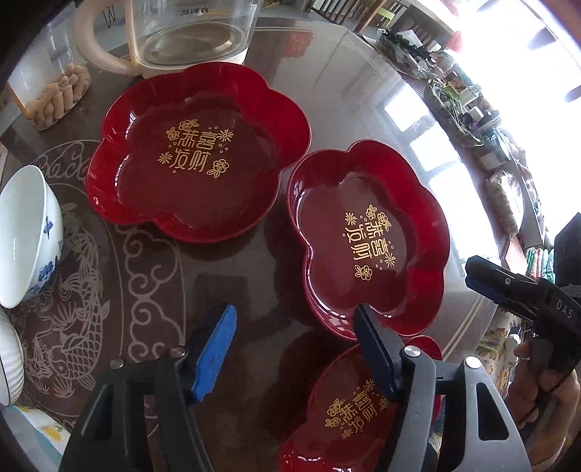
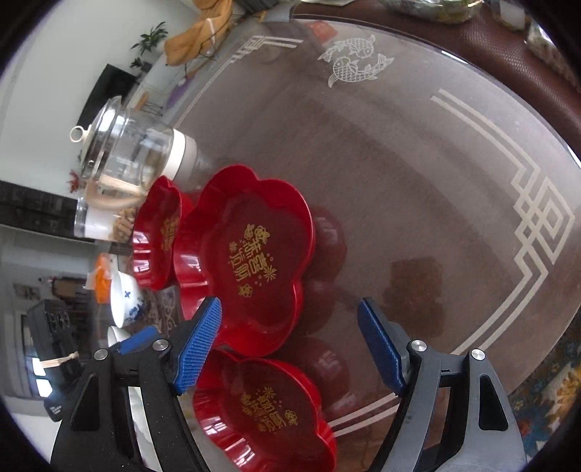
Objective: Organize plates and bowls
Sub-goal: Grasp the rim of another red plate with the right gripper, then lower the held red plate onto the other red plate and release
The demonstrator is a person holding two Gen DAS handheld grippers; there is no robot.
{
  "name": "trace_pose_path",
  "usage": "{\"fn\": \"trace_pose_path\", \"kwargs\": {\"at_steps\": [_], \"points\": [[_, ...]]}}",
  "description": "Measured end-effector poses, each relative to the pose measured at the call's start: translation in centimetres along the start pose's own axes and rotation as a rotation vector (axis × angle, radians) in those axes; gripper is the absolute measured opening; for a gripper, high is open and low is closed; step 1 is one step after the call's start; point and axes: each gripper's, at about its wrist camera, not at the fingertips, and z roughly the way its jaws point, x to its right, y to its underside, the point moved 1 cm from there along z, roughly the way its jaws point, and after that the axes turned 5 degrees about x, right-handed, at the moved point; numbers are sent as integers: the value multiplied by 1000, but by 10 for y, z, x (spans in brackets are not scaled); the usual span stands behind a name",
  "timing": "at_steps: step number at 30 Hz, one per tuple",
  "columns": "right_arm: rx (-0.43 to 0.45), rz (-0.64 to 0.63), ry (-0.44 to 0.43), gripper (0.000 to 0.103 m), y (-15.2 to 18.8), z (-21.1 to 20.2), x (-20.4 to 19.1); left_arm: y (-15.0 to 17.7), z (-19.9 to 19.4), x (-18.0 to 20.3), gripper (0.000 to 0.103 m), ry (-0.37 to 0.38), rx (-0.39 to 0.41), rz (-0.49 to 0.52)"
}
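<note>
Three red flower-shaped plates with gold characters lie on the glass table: a far plate, a middle plate and a near plate. My left gripper is open over bare glass, its right finger above the middle plate's near rim. My right gripper is open, holds nothing and hangs over the gap between the middle and near plates. A white bowl with blue flowers stands at the left, with a ribbed white bowl beside it.
A glass kettle stands behind the far plate, beside a clear box of snacks. Clutter lines the table's far right edge. A person's hand holds the other gripper at the right. Etched glass stretches right of the plates.
</note>
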Motion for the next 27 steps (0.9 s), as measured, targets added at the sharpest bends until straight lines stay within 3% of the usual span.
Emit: {"fn": "trace_pose_path", "kwargs": {"at_steps": [2,4,6,9,14,15,16,22,27], "points": [[4,-52,21,75,-6,6,-8,-3,9,1,57,4,-4,-21],[3,-101,51,61,-10,12,-16,-2,16,2,54,15,-8,-45],[-4,-145,90,55,-11,19,-21,0,22,4,48,26,-7,-66],[-31,-189,136,38,-6,30,-25,2,30,8,41,44,-12,-90],[-49,-167,151,30,0,40,-21,-1,39,9,19,23,-3,-102],[-51,-171,150,16,1,42,-20,-2,39,10,16,15,8,-97],[-57,-178,151,9,2,45,-20,-3,39,11,13,5,22,-90],[10,-222,137,8,7,31,-24,-3,17,21,12,4,106,-45],[91,-239,114,9,13,-3,-31,-2,-20,36,12,38,174,-15]]}}
